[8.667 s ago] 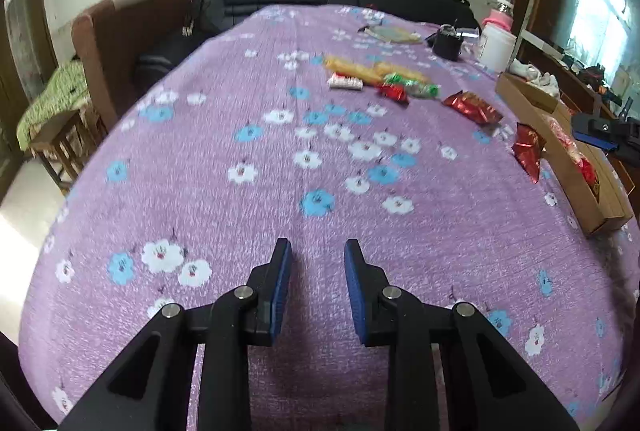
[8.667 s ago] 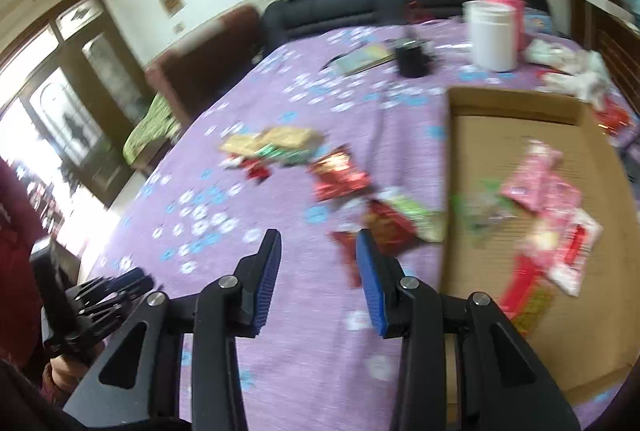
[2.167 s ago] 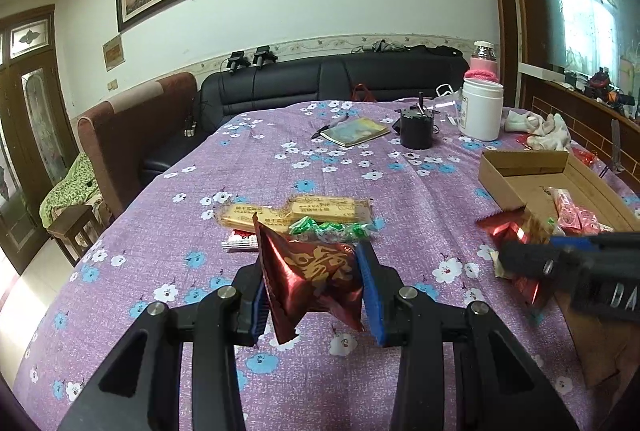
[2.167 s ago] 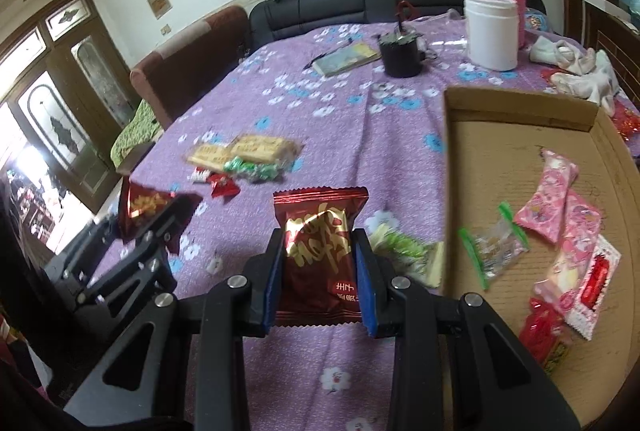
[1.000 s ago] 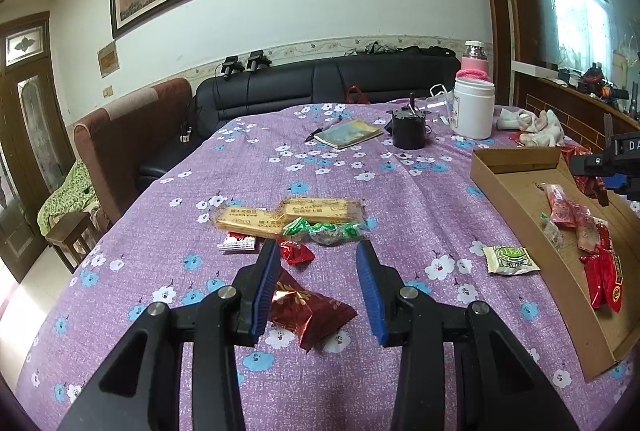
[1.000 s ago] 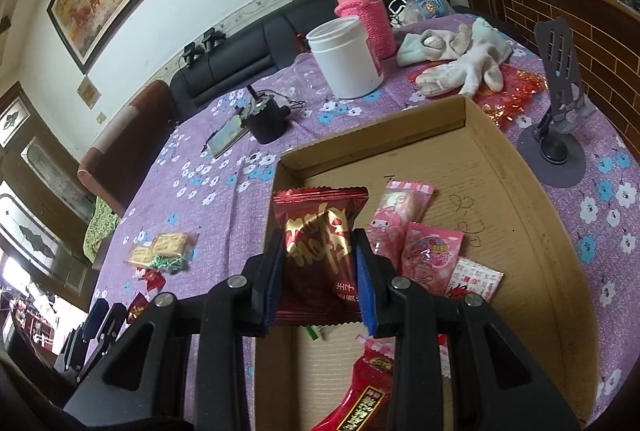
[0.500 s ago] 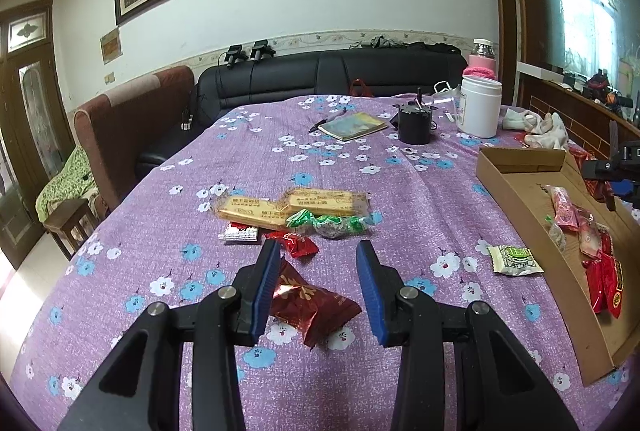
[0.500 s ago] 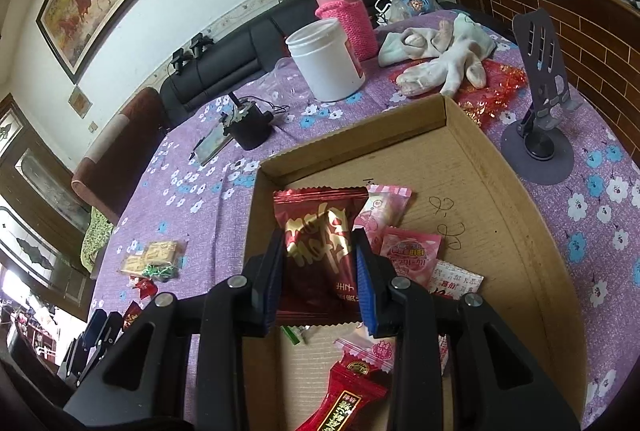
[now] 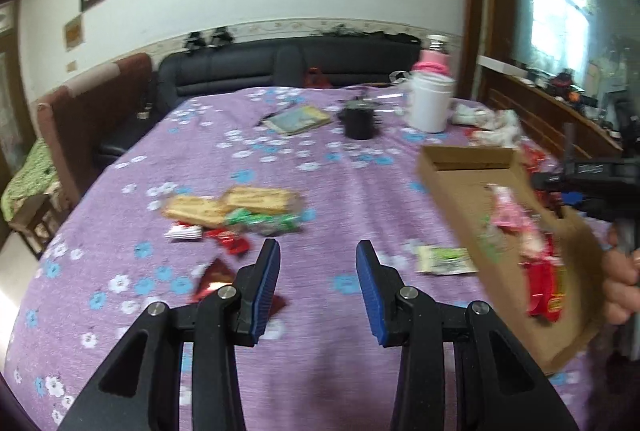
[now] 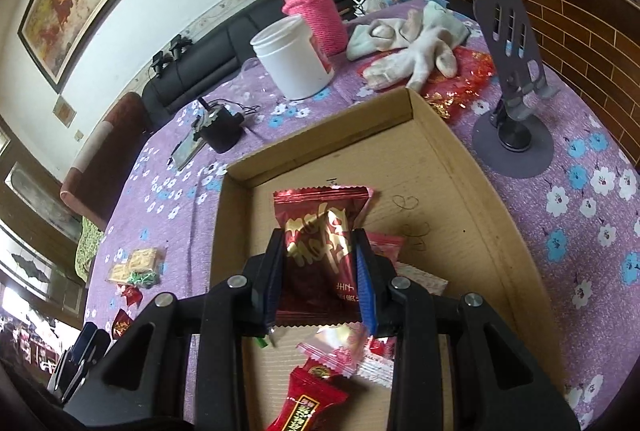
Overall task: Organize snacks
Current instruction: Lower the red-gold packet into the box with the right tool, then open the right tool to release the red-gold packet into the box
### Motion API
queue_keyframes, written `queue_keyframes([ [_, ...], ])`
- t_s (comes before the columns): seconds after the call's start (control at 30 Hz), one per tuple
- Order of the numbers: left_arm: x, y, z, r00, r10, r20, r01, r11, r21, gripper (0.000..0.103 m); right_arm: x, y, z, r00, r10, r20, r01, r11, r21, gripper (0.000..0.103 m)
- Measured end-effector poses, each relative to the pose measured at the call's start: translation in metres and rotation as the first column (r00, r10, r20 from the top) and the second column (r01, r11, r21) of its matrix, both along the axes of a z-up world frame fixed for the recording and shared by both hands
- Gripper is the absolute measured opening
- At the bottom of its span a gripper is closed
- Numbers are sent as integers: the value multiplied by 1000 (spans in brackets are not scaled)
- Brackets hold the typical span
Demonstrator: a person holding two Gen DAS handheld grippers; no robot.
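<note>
Right gripper pinching a dark red snack packet above the cardboard box; left gripper spread with nothing between its pads.

I see the packet clamped by its sides, upright over pink and red packets on the box floor. From the left wrist, I read blue pads apart over the purple flowered tablecloth. A second dark red packet lies on the cloth partly behind the left finger. Biscuit packs and green sweets sit farther back; a green-white sachet lies just beside the box wall.
</note>
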State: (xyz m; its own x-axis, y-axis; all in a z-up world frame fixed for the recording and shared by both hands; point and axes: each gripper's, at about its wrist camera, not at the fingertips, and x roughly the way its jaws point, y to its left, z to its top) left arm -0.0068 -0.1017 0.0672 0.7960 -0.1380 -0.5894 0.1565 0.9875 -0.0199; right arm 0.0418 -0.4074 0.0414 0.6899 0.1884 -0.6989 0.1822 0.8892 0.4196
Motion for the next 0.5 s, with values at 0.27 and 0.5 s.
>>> queue_keyframes([
  [0.27, 0, -70, 8, 975, -205, -81, 196, 975, -100, 40, 2, -1, -3, 1000, -14, -25, 13, 1000, -12, 34],
  [0.5, 4, -128, -2, 928, -336, -158, 312, 936, -160, 40, 3, -8, -7, 997, -48, -55, 46, 998, -31, 34],
])
